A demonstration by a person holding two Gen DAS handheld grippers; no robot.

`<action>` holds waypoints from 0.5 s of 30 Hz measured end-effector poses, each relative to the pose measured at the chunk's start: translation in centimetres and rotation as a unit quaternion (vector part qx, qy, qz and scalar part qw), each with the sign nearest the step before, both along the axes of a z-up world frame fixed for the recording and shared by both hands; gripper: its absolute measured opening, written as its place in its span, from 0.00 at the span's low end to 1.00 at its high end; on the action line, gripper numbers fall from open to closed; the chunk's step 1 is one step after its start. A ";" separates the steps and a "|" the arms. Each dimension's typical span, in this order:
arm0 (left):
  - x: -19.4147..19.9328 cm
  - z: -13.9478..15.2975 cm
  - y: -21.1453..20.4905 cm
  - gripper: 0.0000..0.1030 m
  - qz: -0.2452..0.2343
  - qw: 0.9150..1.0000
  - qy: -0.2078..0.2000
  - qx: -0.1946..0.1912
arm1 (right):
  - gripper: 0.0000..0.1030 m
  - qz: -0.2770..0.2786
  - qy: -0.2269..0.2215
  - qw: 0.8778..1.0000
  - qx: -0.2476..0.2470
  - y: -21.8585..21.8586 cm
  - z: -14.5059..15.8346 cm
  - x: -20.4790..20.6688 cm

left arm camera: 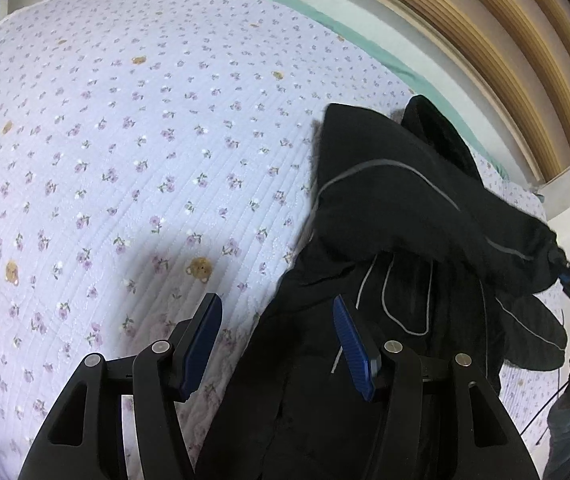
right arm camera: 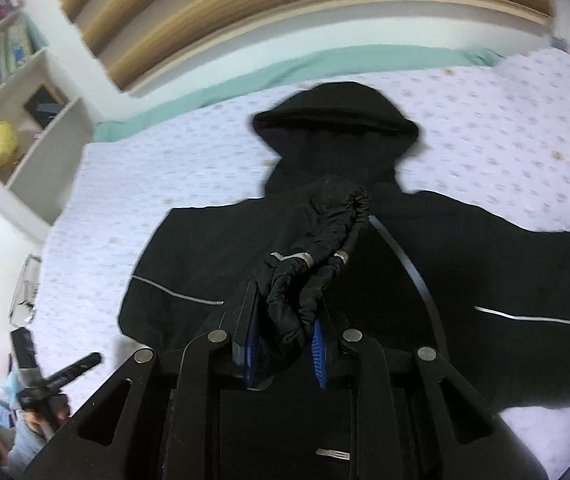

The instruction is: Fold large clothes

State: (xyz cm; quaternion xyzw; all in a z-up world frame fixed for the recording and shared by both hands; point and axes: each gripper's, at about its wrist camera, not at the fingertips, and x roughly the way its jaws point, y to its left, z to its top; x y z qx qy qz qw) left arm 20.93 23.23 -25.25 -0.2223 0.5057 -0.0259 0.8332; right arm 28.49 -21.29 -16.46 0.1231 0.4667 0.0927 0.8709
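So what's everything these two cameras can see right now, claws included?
jacket: one, black with grey piping and a hood, spread on the bed.
sleeve cuff: one, black, bunched between the right claw's fingers.
bedspread: one, lilac with small flowers and bears, covering the bed.
sheet: one, mint green, along the bed's far edge.
headboard: one, ribbed wood, behind the bed.
shelf: one, white, left of the bed in the right wrist view, holding books.
ball: one, gold, on the shelf.
left claw: one, black with blue pads, open over the jacket's edge.
right claw: one, black with blue pads, shut on the cuff.
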 end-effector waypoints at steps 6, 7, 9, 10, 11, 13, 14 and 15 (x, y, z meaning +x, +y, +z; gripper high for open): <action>0.2 0.5 0.1 0.57 0.004 1.000 -0.003 0.004 | 0.24 -0.036 0.031 0.998 -0.036 -4.2 -3.4 0.1; 0.2 0.6 0.1 0.57 0.002 1.000 -0.004 0.007 | 0.24 -0.040 0.037 0.998 -0.041 -4.5 -4.1 0.3; 0.4 0.7 -0.1 0.57 0.001 1.000 -0.004 0.011 | 0.24 -0.049 0.052 0.996 -0.056 -5.2 -5.7 0.5; 0.4 0.7 -0.2 0.57 0.000 1.000 -0.004 0.012 | 0.24 -0.057 0.061 0.995 -0.061 -5.6 -6.9 0.6; 0.3 0.8 -0.2 0.57 -0.001 1.000 -0.004 0.012 | 0.24 -0.061 0.066 0.994 -0.063 -5.9 -7.6 0.7; 0.3 0.8 -0.3 0.57 -0.003 1.000 -0.004 0.013 | 0.24 -0.078 0.083 0.990 -0.087 -6.3 -9.8 1.0; 0.3 0.7 -0.4 0.57 -0.004 1.000 -0.003 0.013 | 0.24 -0.083 0.089 0.987 -0.102 -6.4 -10.8 1.2; 0.4 0.6 -0.6 0.57 -0.005 1.000 -0.001 0.013 | 0.24 -0.085 0.098 0.984 -0.125 -6.1 -11.9 1.4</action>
